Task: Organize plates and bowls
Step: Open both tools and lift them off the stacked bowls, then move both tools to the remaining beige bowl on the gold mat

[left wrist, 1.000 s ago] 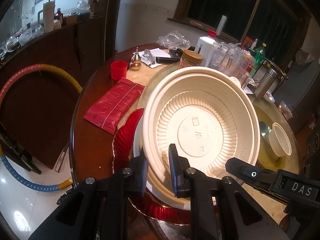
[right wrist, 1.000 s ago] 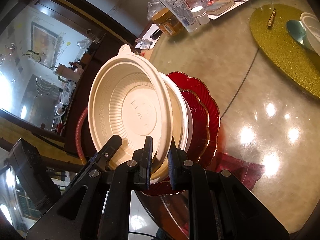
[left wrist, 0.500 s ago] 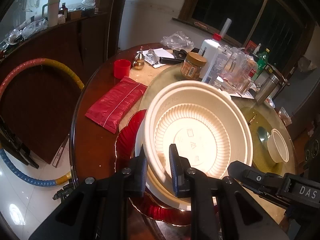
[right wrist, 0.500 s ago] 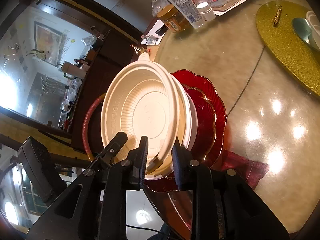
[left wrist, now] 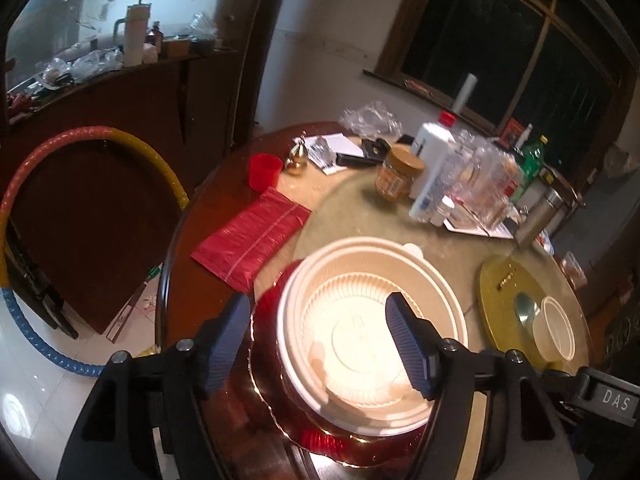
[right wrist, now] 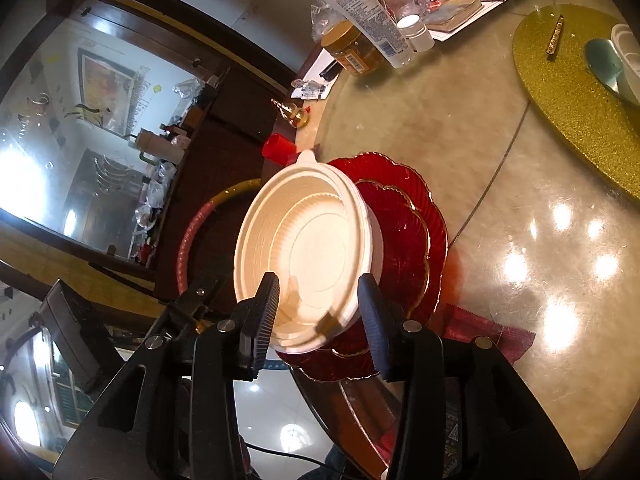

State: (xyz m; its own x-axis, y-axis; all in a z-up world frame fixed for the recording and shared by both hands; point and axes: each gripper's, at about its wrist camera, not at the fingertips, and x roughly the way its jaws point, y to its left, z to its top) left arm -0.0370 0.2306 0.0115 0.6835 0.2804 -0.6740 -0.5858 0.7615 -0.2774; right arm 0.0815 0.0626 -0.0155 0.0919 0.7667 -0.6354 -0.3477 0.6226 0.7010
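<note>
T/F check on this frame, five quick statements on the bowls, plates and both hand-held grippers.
1. The cream bowl sits on the red plates. True.
2. Left hand-held gripper clamps the bowl rim. False: jaws have just been opening, pads clear of it.
3. Right hand-held gripper is open. True.
4. The red cup is stacked in the bowl. False: it stands apart, farther back.
5. A small bowl sits on the gold mat. True.

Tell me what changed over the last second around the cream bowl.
Both claws let go: the left claw and right claw pinched the ribbed cream plastic bowl's rim, tilted up; their jaws have just been opening, and the bowl now sits flat in the stack on the scalloped red glass plates. The plates and the red packet stayed put.
</note>
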